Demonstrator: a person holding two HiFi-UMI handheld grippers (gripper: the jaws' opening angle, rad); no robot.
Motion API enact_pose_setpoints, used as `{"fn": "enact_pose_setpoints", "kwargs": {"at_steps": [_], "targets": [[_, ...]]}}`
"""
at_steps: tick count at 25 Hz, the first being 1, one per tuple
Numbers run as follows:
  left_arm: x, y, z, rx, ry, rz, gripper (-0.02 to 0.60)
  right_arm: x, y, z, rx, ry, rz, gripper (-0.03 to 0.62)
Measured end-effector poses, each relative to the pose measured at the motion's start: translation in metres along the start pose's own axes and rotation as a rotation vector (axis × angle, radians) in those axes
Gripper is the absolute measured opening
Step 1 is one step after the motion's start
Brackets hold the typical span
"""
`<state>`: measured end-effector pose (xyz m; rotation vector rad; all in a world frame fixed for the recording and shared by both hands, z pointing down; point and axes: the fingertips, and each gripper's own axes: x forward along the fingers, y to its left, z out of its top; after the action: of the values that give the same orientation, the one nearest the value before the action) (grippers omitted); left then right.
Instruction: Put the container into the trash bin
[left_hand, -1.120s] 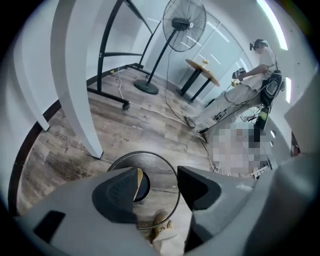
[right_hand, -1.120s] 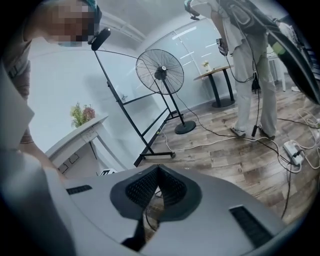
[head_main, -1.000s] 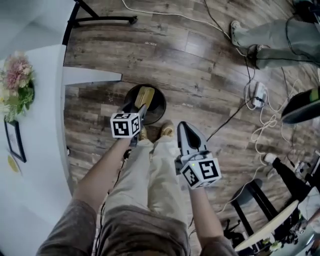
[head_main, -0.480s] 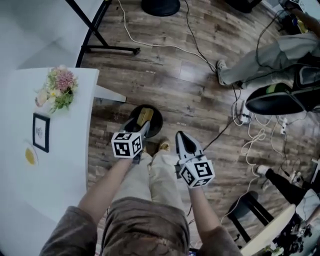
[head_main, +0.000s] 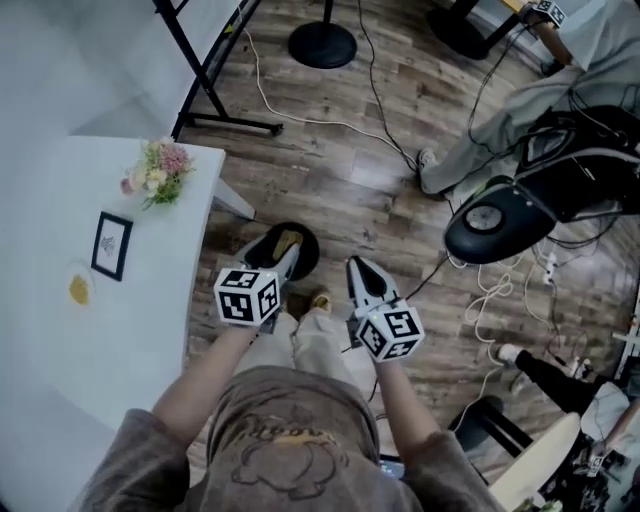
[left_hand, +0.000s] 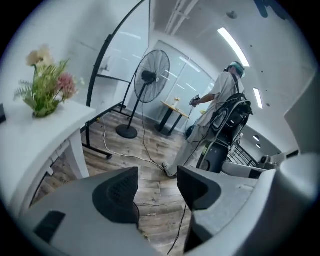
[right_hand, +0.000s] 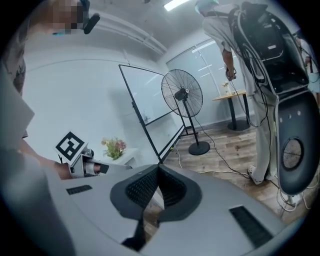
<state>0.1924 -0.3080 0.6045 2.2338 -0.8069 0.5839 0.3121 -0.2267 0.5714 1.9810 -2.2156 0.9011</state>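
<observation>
Rising over the last 1 s, the head view now takes in far more of the room, and the trash bin (head_main: 256, 246) shows smaller than before. The 1 tan container (head_main: 287, 242) has stayed inside it.

Of the 2 hand-held grippers, the left hand-held gripper (left_hand: 157, 175) has its jaws a narrow way apart with only wooden floor between them. In the head view its tips lie over the near rim of the 1 black round bin, with the container just beyond them. The right hand-held gripper (right_hand: 158, 172) has its ribbed pads pressed together on nothing. It sits beside the left one, to the bin's right and clear of it.

To the left of the left hand-held gripper stands 1 white surface (head_main: 60, 380). It carries 1 bunch of flowers (head_main: 160, 172), 1 small picture frame (head_main: 112, 243) and 1 small yellow item (head_main: 78, 290) that is too small to name. Well ahead of both hand-held grippers stands 1 pedestal fan (left_hand: 151, 76). To its right, 1 second person (left_hand: 220, 100) stands with a black pack on the back. The holder's 2 shoes (head_main: 320, 298) show between the 2 hand-held grippers, near the bin.
</observation>
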Motion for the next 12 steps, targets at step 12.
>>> {"fn": "enact_pose_setpoints", "kwargs": {"at_steps": [12], "targets": [[-0.09,-0.066,0.082,0.126,-0.132,-0.113,0.23,-0.04,0.052,0.071,-0.059,-0.06,0.054,0.001]]}}
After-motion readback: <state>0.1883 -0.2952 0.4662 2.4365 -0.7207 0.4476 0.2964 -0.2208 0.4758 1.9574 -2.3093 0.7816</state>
